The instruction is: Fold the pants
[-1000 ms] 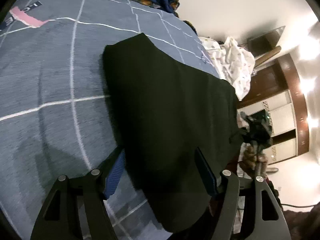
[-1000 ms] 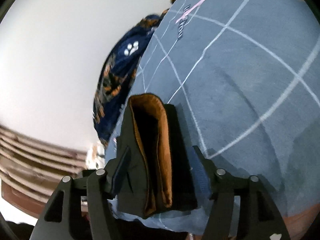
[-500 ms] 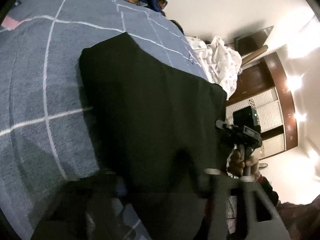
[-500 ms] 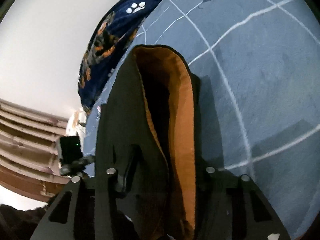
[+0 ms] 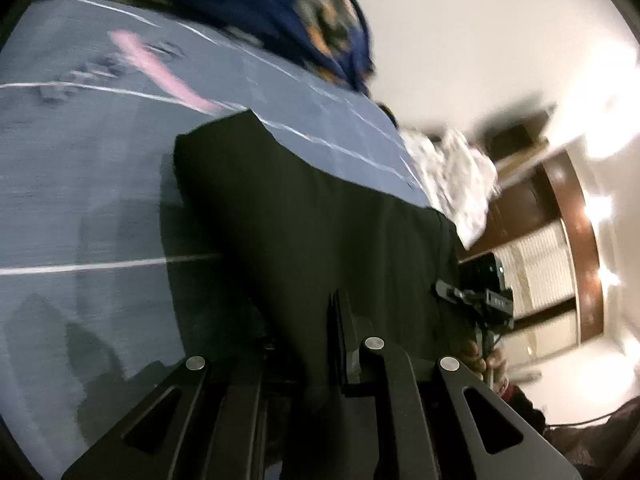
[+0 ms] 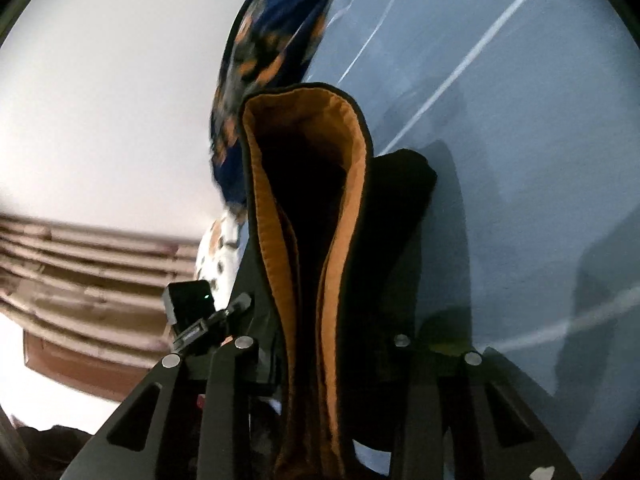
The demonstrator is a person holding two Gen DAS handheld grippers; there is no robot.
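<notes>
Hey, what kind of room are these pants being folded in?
Most likely a bedroom: the black pants lie on a grey-blue bedspread, a patterned blue blanket is bunched at its far edge, and wooden cabinets stand behind.

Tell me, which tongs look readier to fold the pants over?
Probably the right tongs: they grip the pants by their orange-lined waistband, raised off the bedspread; left tongs pinch flatter cloth.

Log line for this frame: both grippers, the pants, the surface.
left gripper: shut on pants | right gripper: shut on pants | pants: black, orange lining showing, edge lifted | bedspread: blue-grey, white lines
</notes>
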